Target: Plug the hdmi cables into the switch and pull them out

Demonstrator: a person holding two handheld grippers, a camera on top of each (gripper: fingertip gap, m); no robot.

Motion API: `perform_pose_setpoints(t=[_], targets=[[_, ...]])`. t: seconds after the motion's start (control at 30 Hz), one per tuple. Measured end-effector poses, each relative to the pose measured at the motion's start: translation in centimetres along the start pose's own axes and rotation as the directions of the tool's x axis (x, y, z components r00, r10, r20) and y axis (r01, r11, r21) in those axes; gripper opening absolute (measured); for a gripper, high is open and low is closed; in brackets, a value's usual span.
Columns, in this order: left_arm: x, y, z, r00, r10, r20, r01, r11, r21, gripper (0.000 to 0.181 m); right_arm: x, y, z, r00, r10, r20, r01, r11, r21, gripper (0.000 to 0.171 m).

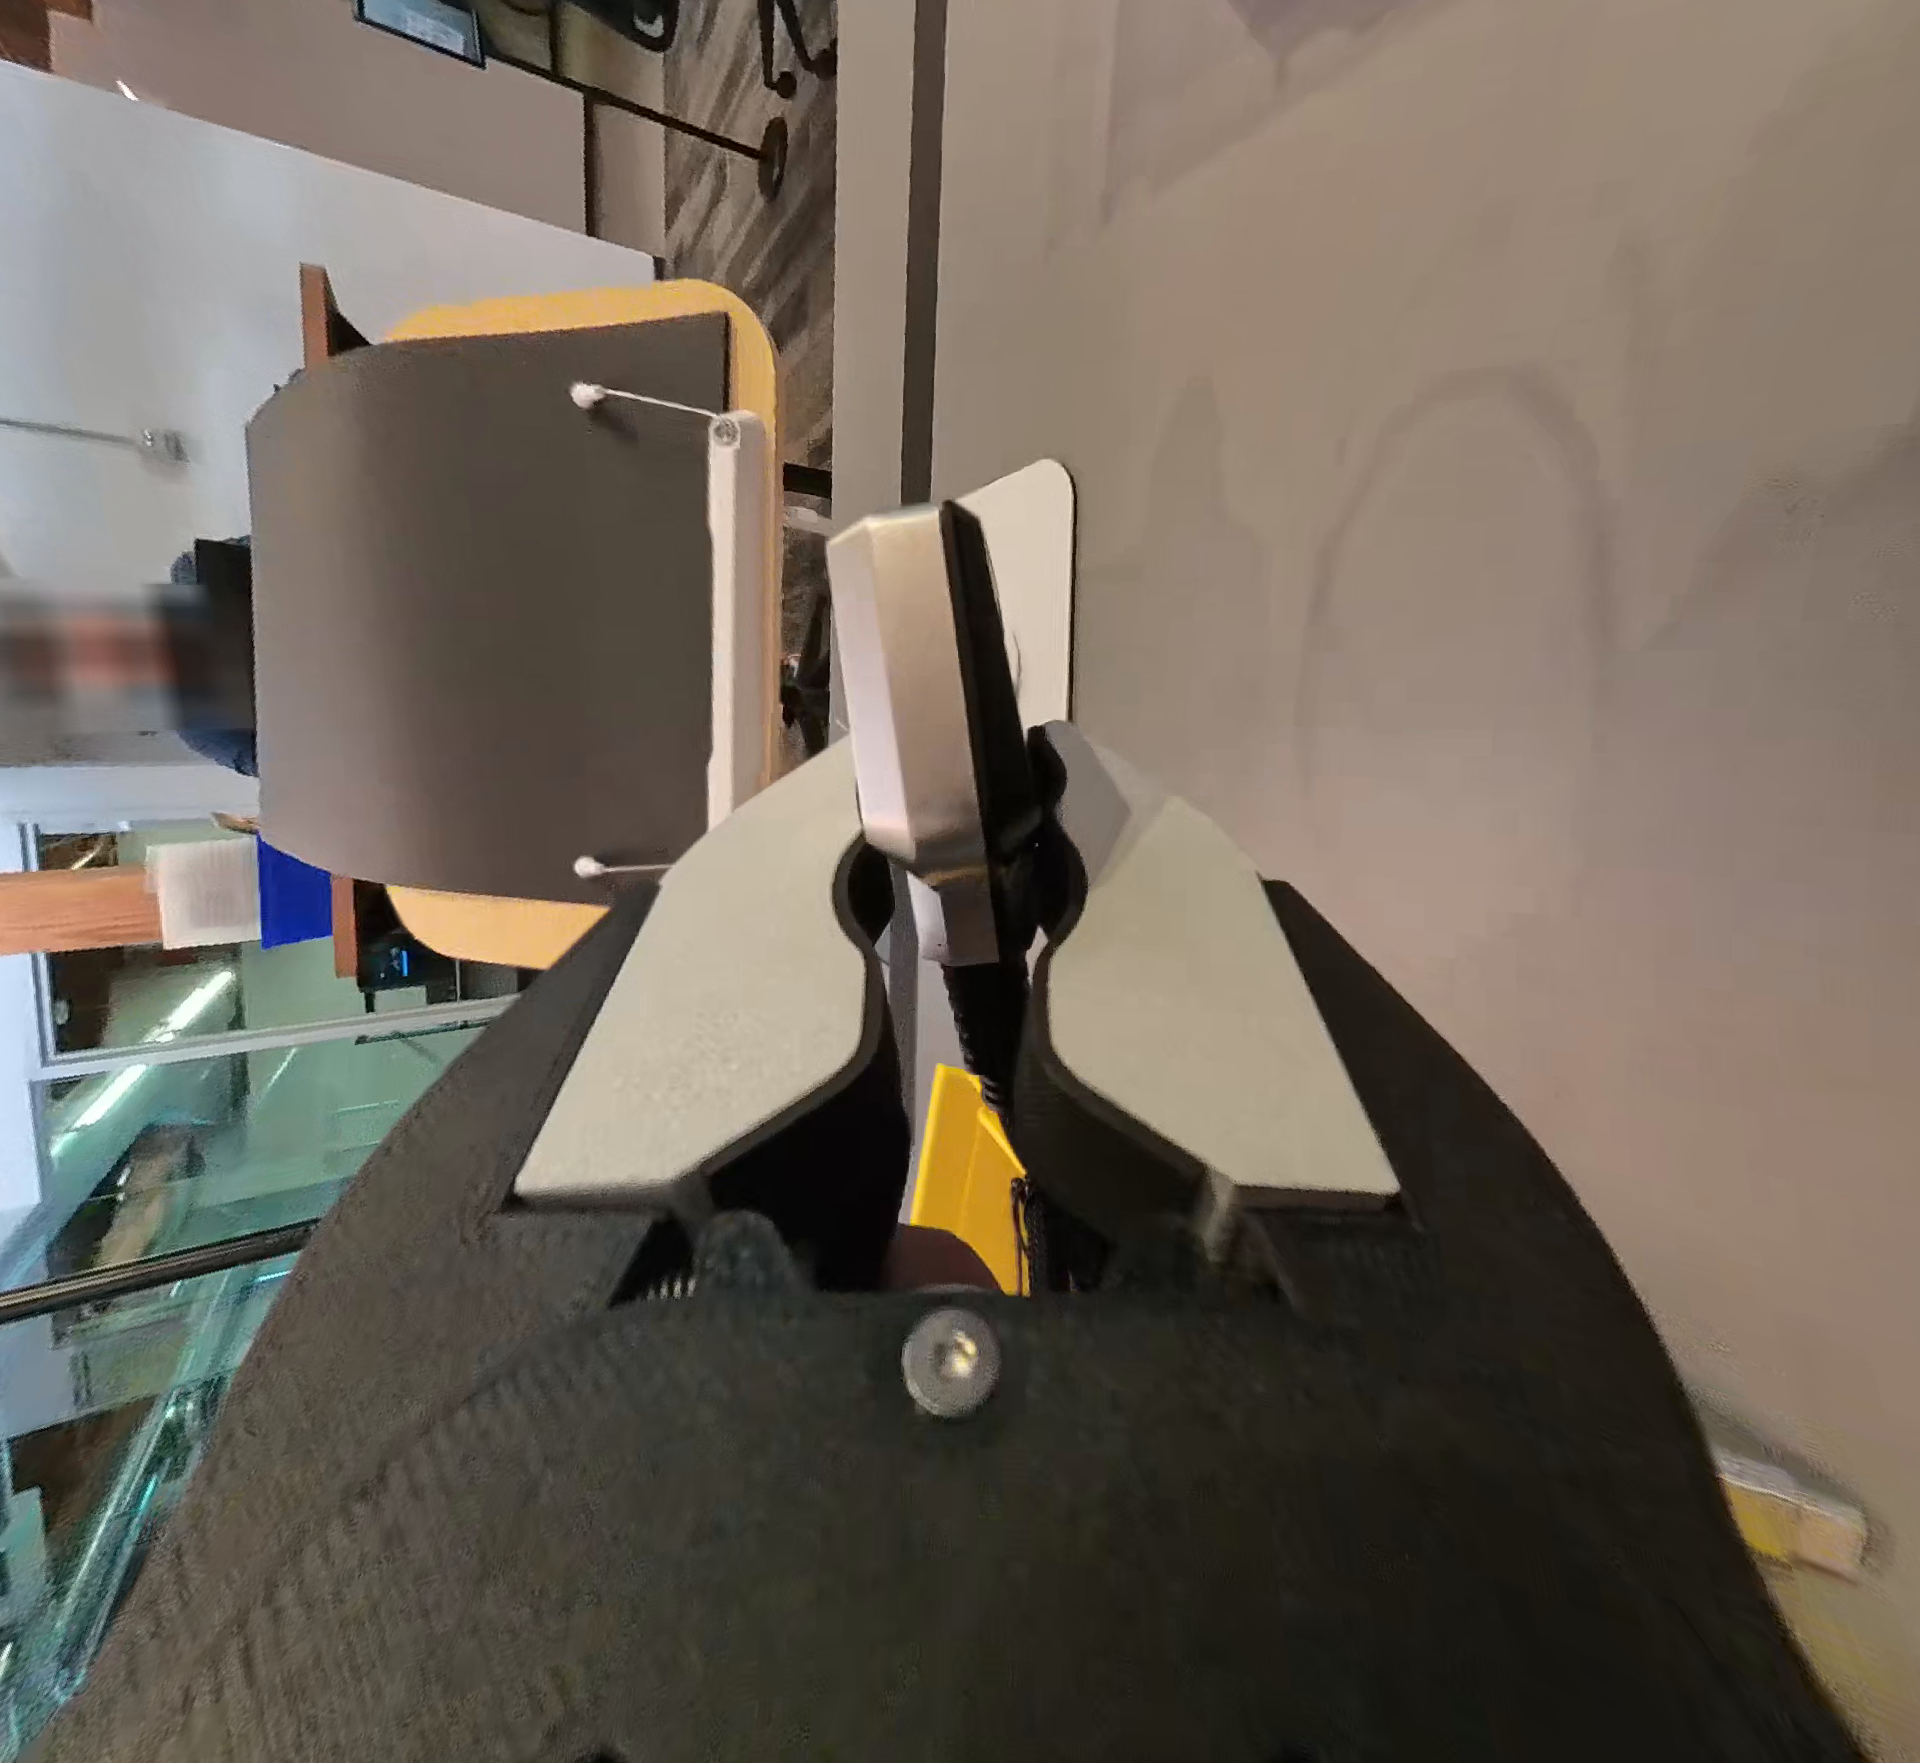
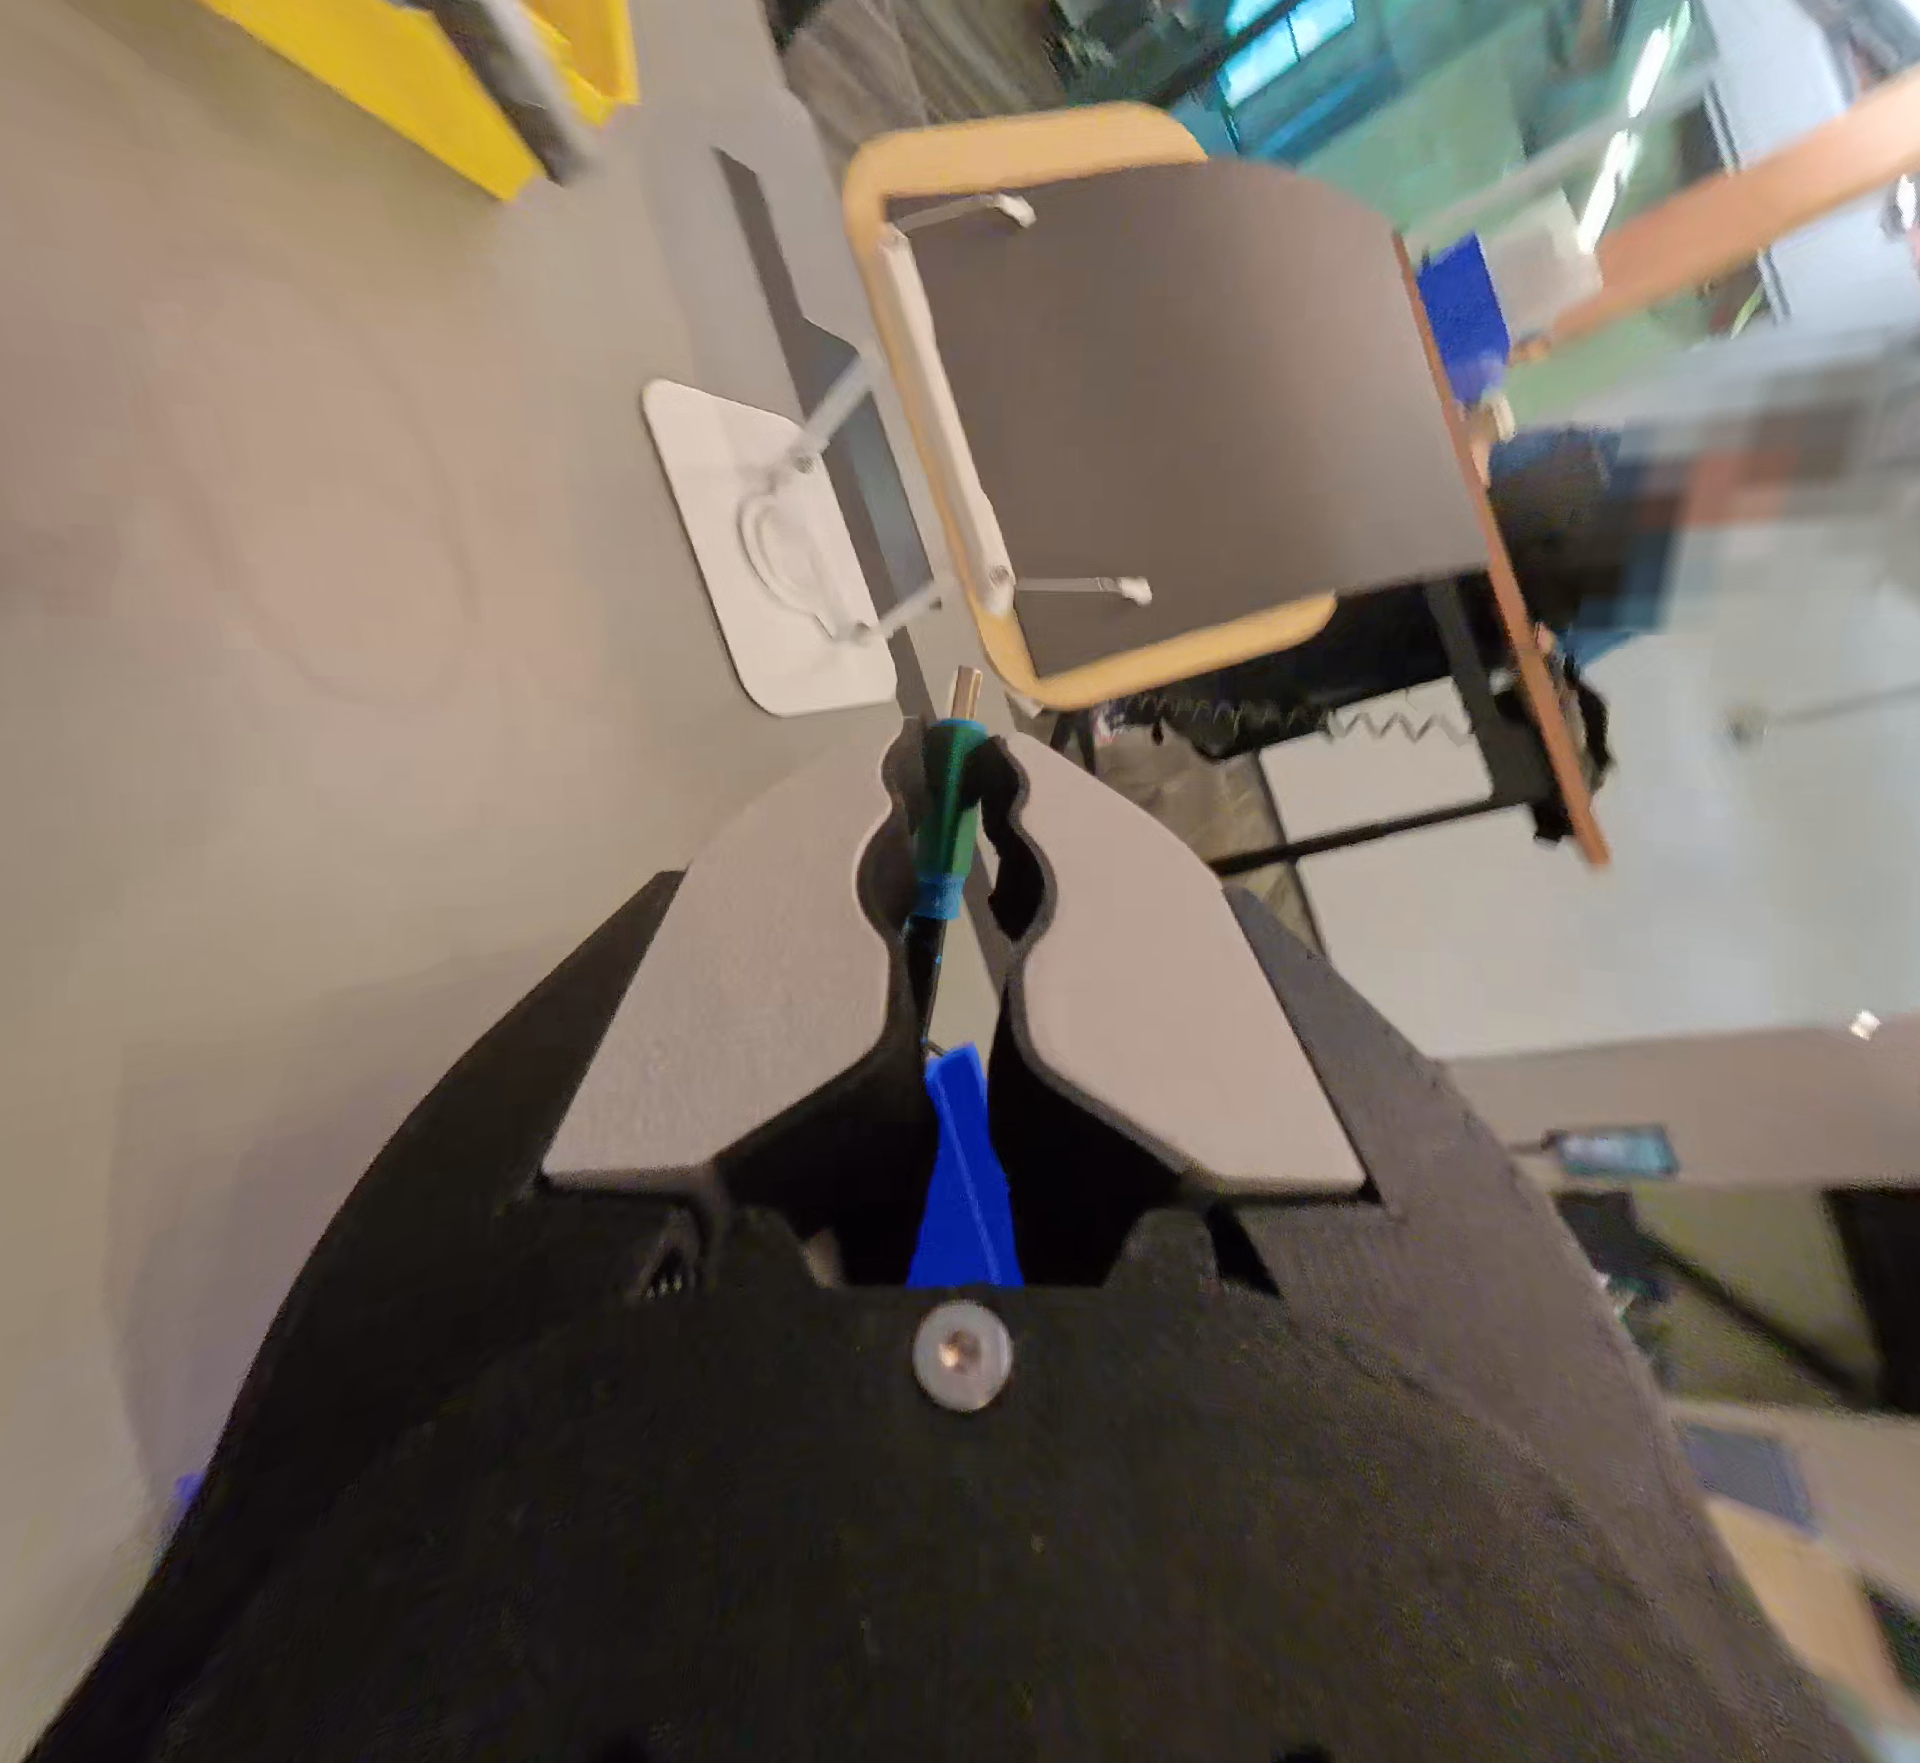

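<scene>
In the left wrist view my left gripper [image 1: 958, 778] is shut on the HDMI switch [image 1: 902, 674], a small silver box with a black face. It stands on end above the grey table [image 1: 1455, 570]. A black braided cable [image 1: 987, 1017] runs from the switch back between the fingers. In the right wrist view my right gripper [image 2: 956, 773] is shut on a green HDMI plug [image 2: 943, 804]. Its metal tip [image 2: 967, 690] sticks out past the fingertips, and its thin cable trails back. Neither view shows the other gripper, and both views are rolled sideways.
A white square plate [image 2: 769, 550] lies on the table near its edge and also shows in the left wrist view [image 1: 1044, 591]. A chair [image 2: 1174, 425] with a dark back and wooden rim stands beyond the edge. A yellow bin [image 2: 343, 30] sits on the table. A blue piece [image 2: 961, 1183] shows behind the right fingers. My hands' fingertips stand some 25 cm from each other.
</scene>
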State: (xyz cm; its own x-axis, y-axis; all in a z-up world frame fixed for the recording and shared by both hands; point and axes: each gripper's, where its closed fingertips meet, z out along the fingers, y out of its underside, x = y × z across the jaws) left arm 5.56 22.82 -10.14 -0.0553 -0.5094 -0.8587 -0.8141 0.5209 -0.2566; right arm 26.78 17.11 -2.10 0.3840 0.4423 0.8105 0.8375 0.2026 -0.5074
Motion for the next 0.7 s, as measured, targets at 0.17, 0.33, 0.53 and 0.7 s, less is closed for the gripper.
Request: perform_pose_setpoints(t=[0.17, 0.33, 0.53, 0.7], targets=[[1.2, 0.5, 0.4, 1.000, -0.021, -0.009, 0.021, 1.000, -0.007, 0.022, 3.0, 5.4, -3.1, 0.974, 0.220, -0.053, -0.222, 0.974, -0.052, 0.009], [1.3, 0.5, 0.4, 0.999, -0.025, 0.022, 0.025, 1.000, -0.008, 0.022, 2.3, 12.6, -4.7, 0.936, 0.321, -0.146, -0.347, 0.910, -0.228, 0.010], [2.1, 0.5, 1.1, 0.999, -0.033, 0.000, 0.033, 0.999, -0.002, 0.022, 0.3, 20.2, -5.8, 0.886, 0.331, -0.323, -0.446, 0.800, -0.402, 0.009], [2.6, 0.0, 1.5, 1.000, -0.027, 0.002, 0.027, 1.000, 0.007, 0.023, -4.7, 24.5, -3.6, 0.867, 0.358, -0.348, -0.496, 0.698, -0.516, 0.011]])
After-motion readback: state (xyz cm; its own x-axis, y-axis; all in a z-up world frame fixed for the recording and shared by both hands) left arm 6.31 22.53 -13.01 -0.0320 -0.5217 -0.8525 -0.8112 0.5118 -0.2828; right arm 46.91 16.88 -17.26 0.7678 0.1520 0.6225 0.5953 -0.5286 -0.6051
